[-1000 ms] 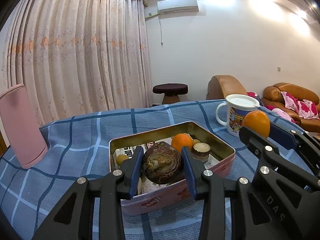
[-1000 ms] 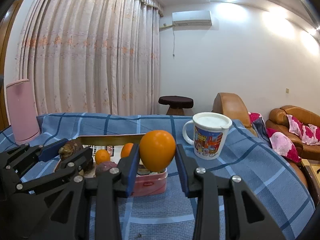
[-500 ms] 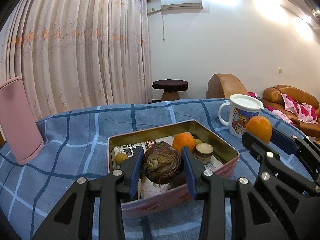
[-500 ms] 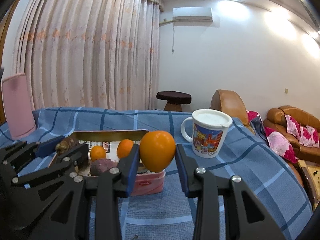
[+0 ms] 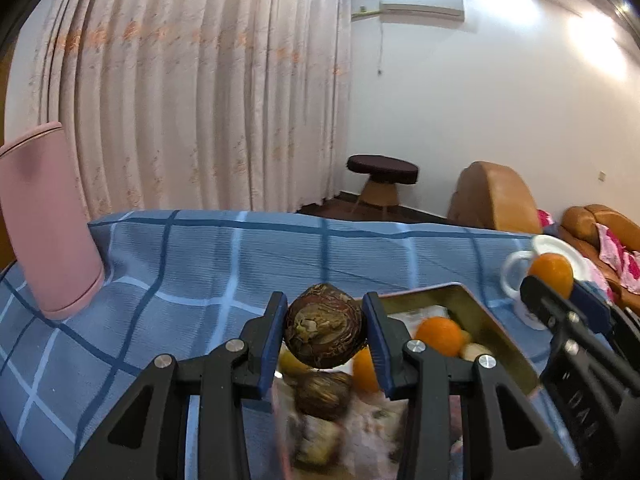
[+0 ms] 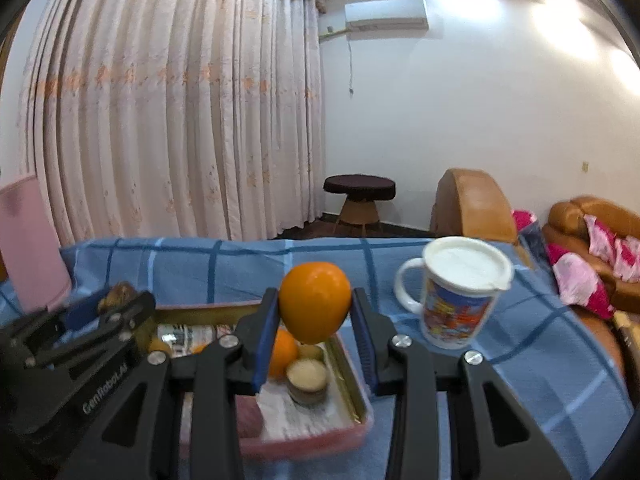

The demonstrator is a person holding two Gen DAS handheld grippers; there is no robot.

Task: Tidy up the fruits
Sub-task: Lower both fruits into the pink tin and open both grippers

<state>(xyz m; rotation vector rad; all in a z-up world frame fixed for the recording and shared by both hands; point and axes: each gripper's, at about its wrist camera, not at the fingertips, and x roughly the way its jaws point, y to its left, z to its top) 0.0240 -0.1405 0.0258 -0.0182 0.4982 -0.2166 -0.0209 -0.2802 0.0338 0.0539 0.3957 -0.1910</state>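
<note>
Left gripper (image 5: 325,338) clamps the brown fruit (image 5: 325,336) directly above the tin (image 5: 494,330); right gripper (image 6: 314,312) clamps an orange (image 6: 315,301) above the tin's near-right corner.

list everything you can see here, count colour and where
brown round fruit: 1, dark brown, in left gripper
large orange: 1, orange, in right gripper
tin: 1, pink outside, gold inside, on tablecloth, holds small oranges and other pieces
mug: 1, white with cartoon print, lidded, right of tin
pink container: 1, pink, table's left end
tablecloth: 1, blue checked
left gripper: black, blue pads, shut
right gripper: same, shut
</note>
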